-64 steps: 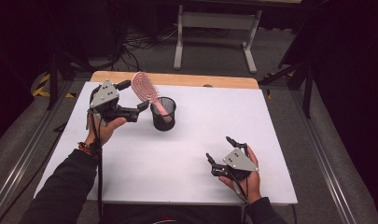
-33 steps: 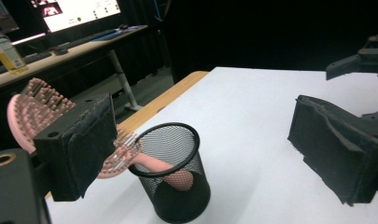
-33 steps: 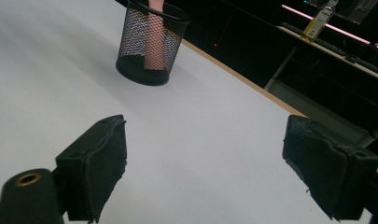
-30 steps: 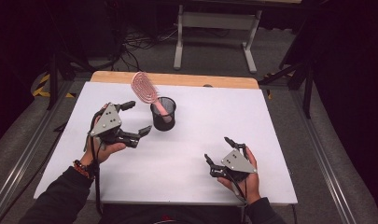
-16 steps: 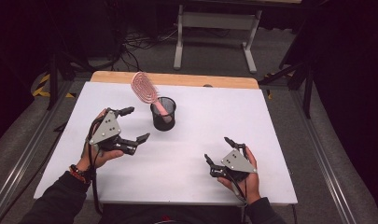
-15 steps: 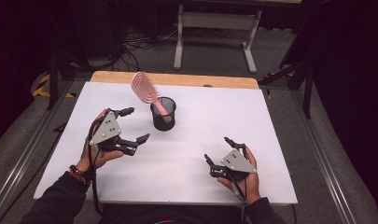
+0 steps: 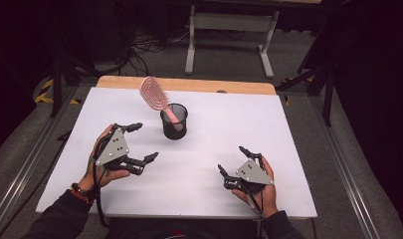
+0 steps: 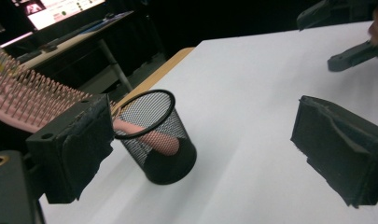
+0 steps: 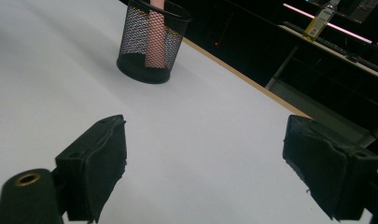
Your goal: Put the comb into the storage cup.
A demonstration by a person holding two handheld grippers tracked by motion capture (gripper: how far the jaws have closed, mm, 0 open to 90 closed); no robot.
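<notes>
A pink hairbrush [image 7: 155, 96] stands handle-down in a black mesh cup [image 7: 174, 122] near the middle back of the white table, its bristled head leaning left. My left gripper [image 7: 143, 142] is open and empty, held left of the cup and a little nearer to me. In the left gripper view the cup [image 8: 156, 137] with the brush handle [image 8: 149, 138] lies between the spread jaws, further off. My right gripper [image 7: 232, 160] rests low at the front right, open and empty. The right gripper view has the cup [image 9: 149, 42] far ahead at upper left.
The white tabletop [image 7: 219, 124] has a wooden strip [image 7: 189, 84] along its far edge. A metal stand [image 7: 229, 30] and cables lie on the floor behind. In the left gripper view the other gripper [image 8: 354, 49] shows at upper right.
My left gripper has drawn back from the cup toward me and to the left, lowering to the table. The brush stays in the cup. The right gripper has barely moved.
</notes>
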